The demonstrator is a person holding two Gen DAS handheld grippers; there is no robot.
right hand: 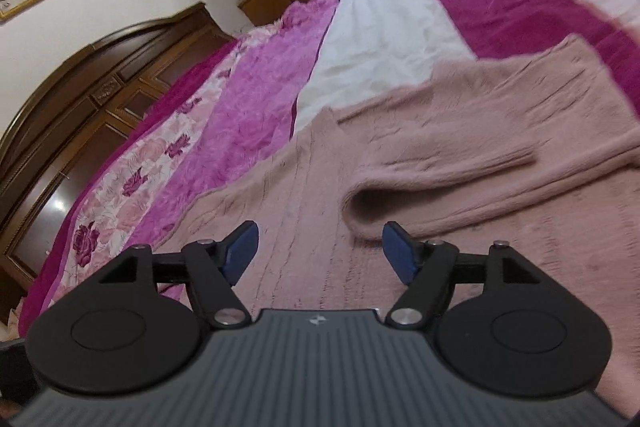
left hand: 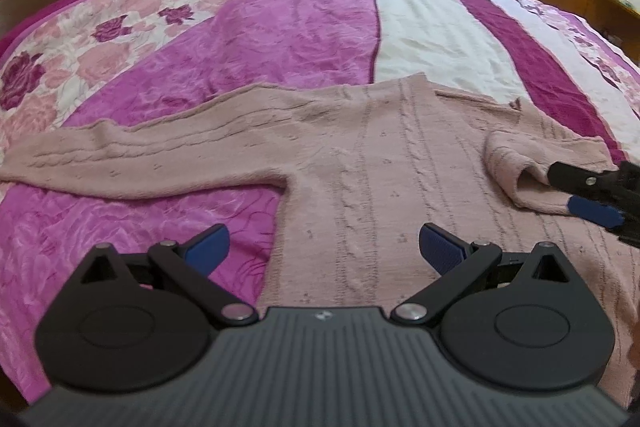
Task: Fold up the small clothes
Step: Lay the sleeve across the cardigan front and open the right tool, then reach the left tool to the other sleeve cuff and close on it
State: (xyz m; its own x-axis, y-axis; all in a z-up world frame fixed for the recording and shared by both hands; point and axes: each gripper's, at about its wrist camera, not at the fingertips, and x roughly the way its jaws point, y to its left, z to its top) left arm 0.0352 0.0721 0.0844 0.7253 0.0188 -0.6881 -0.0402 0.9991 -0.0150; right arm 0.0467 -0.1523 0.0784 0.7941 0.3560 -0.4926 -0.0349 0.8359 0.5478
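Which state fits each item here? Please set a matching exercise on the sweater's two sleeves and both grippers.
Items:
1. pink knitted sweater's left sleeve
2. pink knitted sweater's right sleeve
3. left gripper
4. right gripper

States:
A. open, above the sweater's left edge
B. folded across the body
C. stretched out flat on the bedspread
D. open, beside the folded cuff

Pairs: 1-C, 2-B, 3-A, 4-D

Left gripper: ribbed dark grey housing with a small pale logo at its front edge, flanked by two black teardrop-shaped plates, each with a raised round disc. Black linkage arms pivot on silver screws; smaller silver screws sit at the outer joints. Fingers end in blue textured pads. Right gripper: identical build, same grey ribbing, black plates, silver screws, blue pads.
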